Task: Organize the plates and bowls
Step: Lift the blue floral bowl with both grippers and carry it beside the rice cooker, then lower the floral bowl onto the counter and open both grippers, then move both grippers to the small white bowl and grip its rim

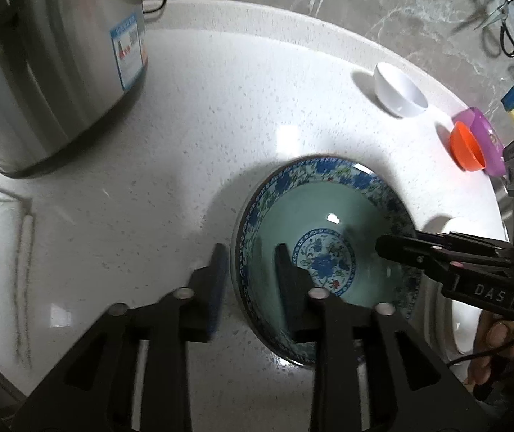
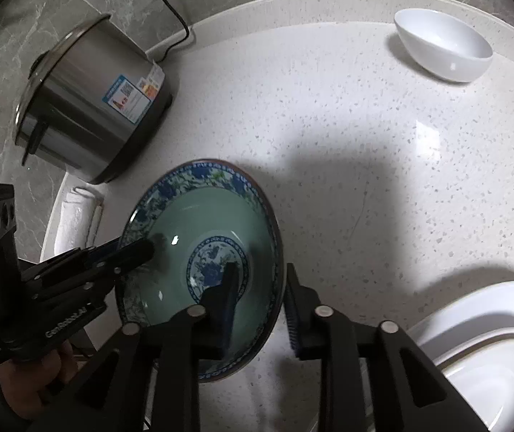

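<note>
both hand-held grippers, left and right, stand part-open astride opposite rims of the floral bowl, gripping nothing, apparently because it sits set down on the surface.

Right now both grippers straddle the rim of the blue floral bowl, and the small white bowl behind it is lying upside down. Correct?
Not quite. The small white bowl sits upright, its opening facing up, as the right wrist view shows. The left gripper and right gripper do straddle the blue floral bowl's rim.
</note>
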`<action>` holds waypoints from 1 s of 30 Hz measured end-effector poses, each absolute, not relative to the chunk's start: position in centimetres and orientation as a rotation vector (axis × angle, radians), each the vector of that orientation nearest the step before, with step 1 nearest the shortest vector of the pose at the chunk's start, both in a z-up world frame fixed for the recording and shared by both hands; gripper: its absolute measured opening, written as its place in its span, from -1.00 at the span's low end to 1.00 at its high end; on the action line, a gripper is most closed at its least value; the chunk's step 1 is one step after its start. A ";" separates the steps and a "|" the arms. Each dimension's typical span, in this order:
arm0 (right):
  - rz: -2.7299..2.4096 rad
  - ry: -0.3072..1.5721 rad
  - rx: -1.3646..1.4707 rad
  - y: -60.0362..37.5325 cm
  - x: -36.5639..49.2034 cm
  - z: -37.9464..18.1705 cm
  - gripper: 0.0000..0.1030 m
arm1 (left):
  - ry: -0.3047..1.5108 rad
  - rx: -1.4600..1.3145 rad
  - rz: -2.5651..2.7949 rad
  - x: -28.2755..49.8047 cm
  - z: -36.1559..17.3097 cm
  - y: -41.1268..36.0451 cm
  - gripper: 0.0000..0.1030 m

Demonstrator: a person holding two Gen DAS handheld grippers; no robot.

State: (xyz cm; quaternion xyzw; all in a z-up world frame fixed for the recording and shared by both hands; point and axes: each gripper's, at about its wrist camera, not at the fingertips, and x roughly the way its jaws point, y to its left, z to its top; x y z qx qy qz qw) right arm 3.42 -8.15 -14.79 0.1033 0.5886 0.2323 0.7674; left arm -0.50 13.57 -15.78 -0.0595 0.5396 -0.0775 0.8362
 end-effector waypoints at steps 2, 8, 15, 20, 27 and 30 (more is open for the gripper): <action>0.504 1.267 0.235 -8.4 3.4 -14.4 -0.23 | 1.120 -0.128 -0.165 -0.7 -14.4 13.6 0.12; 0.508 1.196 0.283 -10.4 3.5 -11.3 -0.10 | 1.075 -0.161 -0.222 1.3 -10.6 12.7 0.96; 0.383 1.027 0.375 -20.6 8.1 -6.4 0.22 | 1.033 -0.062 -0.327 8.5 -6.8 7.6 0.99; 0.313 1.018 0.443 -26.8 14.0 -6.1 0.22 | 1.068 -0.031 -0.322 17.3 -6.4 3.7 0.96; 0.260 1.111 0.499 -29.5 20.3 -10.2 0.22 | 1.181 0.096 -0.308 27.1 -11.9 -3.9 0.57; 0.250 1.137 0.508 -29.5 21.5 -11.9 0.19 | 1.231 0.129 -0.330 28.8 -14.2 -6.2 0.36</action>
